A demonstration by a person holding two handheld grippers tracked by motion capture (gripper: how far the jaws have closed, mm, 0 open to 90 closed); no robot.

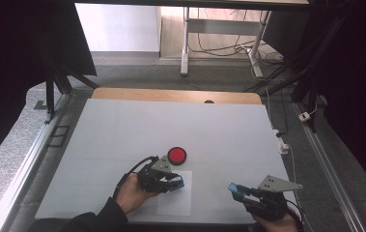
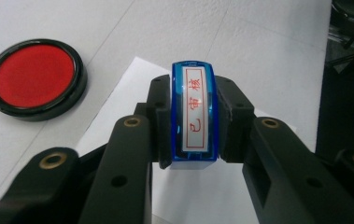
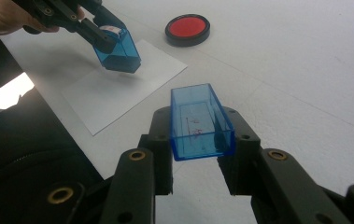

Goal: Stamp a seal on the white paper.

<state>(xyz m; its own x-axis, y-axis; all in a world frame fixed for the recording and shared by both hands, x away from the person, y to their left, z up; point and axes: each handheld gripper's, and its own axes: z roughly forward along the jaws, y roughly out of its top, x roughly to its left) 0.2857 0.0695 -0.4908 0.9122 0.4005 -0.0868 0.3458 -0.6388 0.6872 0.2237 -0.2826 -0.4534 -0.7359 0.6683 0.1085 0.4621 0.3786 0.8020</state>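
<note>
Near the table's front edge, your left hand (image 1: pixel 131 192) comes in from the lower left with its sleeve at the bottom of the high view, palm wrapped around the left gripper (image 1: pixel 173 182), which points right across the sheet of paper (image 1: pixel 175 203). Its jaws are clamped on the blue stamp (image 2: pixel 194 114): in the left gripper view the pads press both long sides and the white label with red characters faces the camera. In the right gripper view the stamp (image 3: pixel 117 50) hangs tilted over the paper (image 3: pixel 114 91), its dark base turned down toward the sheet; whether it touches you cannot tell from here.

Your right hand (image 1: pixel 273 223) sits at the front right corner, well apart from the left, with the right gripper (image 1: pixel 236 190) aimed left toward the paper. Its jaws are closed on the blue cap (image 3: pixel 201 122), an open clear box held by its long sides, mouth facing up and away.

The red ink pad (image 1: pixel 176 155) lies just beyond the left gripper, off the paper's far corner, on the white table (image 1: pixel 122 130).
</note>
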